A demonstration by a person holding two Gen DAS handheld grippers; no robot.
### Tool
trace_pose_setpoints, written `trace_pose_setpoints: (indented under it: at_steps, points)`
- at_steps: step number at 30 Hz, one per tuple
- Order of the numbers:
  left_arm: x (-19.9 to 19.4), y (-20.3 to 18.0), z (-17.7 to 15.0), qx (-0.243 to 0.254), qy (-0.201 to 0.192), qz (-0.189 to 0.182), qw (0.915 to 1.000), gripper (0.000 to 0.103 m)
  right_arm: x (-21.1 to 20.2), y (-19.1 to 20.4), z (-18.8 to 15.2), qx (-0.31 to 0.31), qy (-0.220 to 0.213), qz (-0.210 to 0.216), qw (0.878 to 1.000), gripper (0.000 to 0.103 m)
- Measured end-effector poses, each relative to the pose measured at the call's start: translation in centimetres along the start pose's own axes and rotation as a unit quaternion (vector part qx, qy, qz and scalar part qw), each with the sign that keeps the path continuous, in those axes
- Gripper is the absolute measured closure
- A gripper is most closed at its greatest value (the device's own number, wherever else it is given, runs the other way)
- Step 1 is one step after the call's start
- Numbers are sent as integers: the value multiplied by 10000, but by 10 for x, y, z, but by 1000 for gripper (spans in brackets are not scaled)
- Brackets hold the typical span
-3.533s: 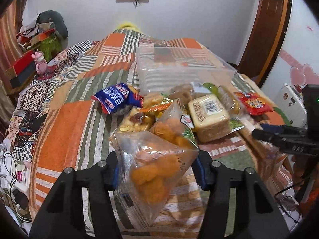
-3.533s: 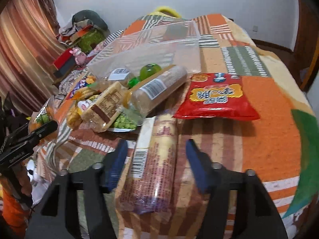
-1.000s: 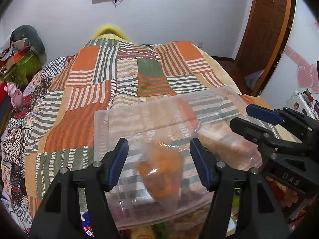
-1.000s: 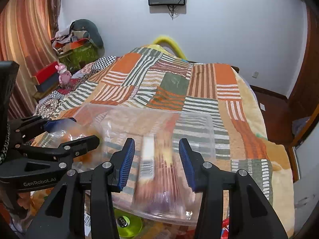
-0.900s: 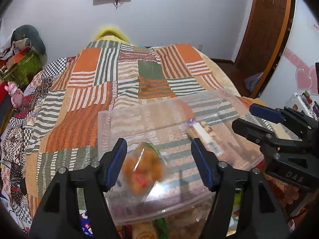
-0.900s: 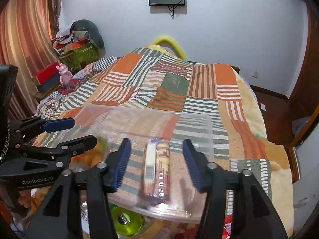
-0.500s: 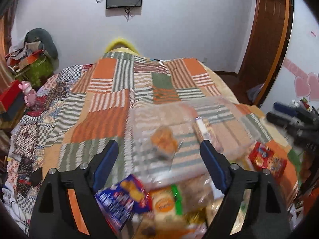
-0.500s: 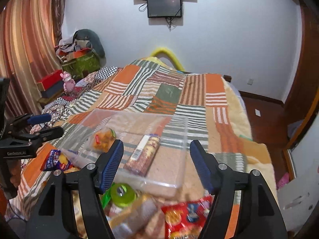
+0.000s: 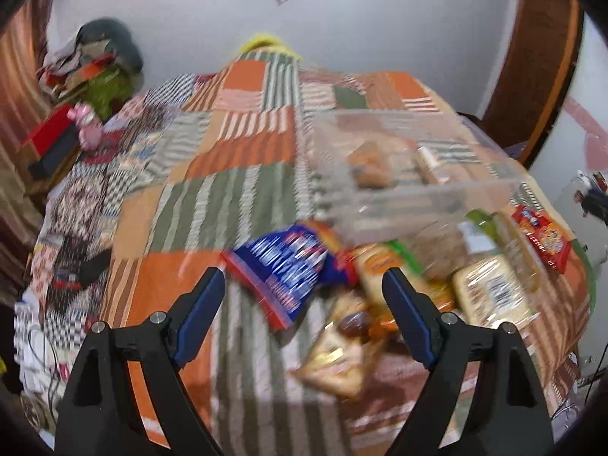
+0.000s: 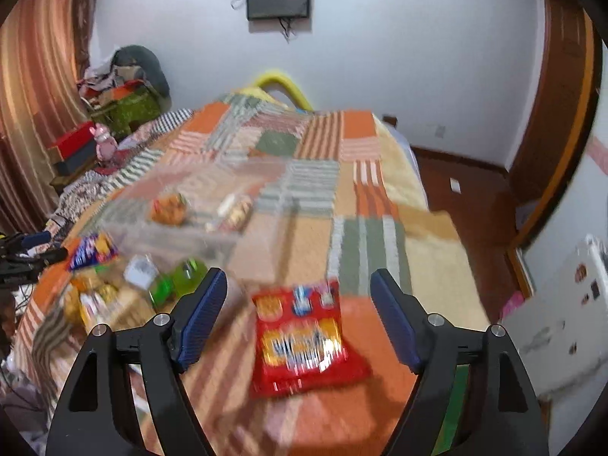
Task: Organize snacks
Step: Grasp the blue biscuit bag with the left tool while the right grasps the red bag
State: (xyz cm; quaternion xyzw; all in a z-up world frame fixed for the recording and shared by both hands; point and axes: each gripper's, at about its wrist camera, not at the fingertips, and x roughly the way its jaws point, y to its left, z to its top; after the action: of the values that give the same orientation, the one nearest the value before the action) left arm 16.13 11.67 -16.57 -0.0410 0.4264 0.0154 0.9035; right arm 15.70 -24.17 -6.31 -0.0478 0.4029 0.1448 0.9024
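Note:
A clear plastic bin (image 9: 410, 186) stands on the patchwork bed and holds an orange snack bag (image 9: 370, 165) and a long biscuit pack (image 9: 431, 165); the bin also shows in the right wrist view (image 10: 178, 235). My left gripper (image 9: 304, 315) is open and empty above a blue snack bag (image 9: 283, 271), with a gold snack bag (image 9: 342, 345) lower right. My right gripper (image 10: 298, 317) is open and empty above a red snack bag (image 10: 304, 342). Both views are motion-blurred.
A pile of loose snacks lies in front of the bin: a wrapped cake block (image 9: 490, 290), a green lid (image 10: 186, 271), a red pack (image 9: 541, 233). The bed's right edge drops to a wood floor (image 10: 463, 197). Clutter and a pink toy (image 10: 104, 144) sit at left.
Both grippers let go of their snacks into the bin, then pulled back and down from it. The loose pile and the red bag have come into view under them.

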Motion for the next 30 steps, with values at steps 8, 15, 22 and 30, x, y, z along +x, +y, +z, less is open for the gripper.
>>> trace_pose_setpoints:
  at_steps: [8, 15, 22, 30]
  points:
    - [23, 34, -15, -551, 222, 168, 9981, 14, 24, -17, -35, 349, 560, -64, 9978, 20]
    - [53, 25, 7, -543, 237, 41, 9982, 12, 40, -17, -32, 318, 673, -78, 9972, 19]
    - [92, 20, 14, -586, 476, -9, 9971, 1, 64, -12, -34, 241, 829, -15, 9963, 6]
    - [114, 29, 11, -835, 606, -79, 9946, 1, 68, 2, -39, -158, 861, -132, 9961, 12]
